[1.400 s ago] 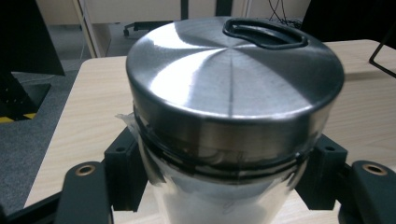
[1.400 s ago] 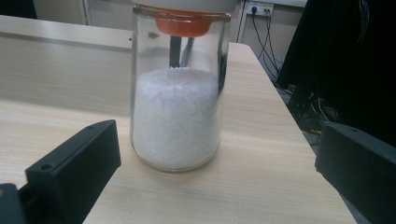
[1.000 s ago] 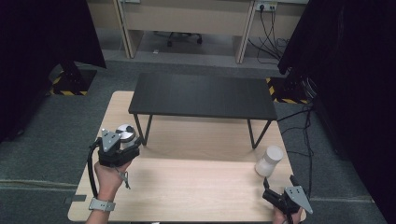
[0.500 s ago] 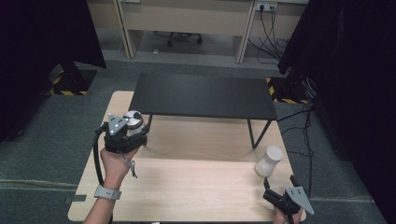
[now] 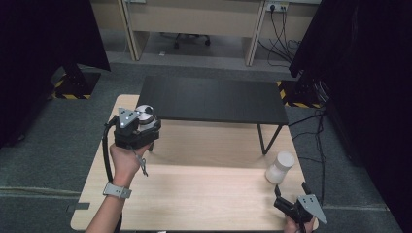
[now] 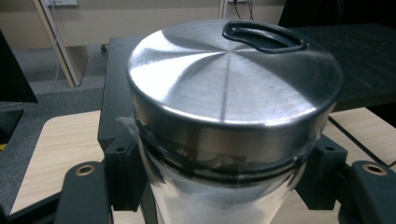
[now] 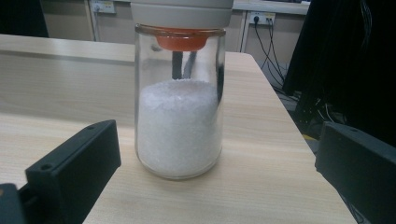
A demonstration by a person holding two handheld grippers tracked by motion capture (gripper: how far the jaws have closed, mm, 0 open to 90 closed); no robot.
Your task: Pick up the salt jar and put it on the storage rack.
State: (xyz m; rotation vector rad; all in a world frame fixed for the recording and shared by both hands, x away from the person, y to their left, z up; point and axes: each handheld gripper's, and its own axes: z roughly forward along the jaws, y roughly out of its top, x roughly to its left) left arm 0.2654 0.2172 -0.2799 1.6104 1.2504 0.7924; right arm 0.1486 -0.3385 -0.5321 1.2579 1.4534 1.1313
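Steel-lidded jar (image 6: 229, 121) pinched in left gripper (image 5: 137, 130), right gripper (image 5: 293, 206) spread before salt jar (image 7: 180, 93)

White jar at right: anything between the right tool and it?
Nothing visible. The right tool is open, aimed at the white jar with bare table between them; the jar stands apart ahead of the jaws.

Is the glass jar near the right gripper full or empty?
Partly full: in the right gripper view, white grains fill the glass jar to a little over half, with clear glass above them under its lid.
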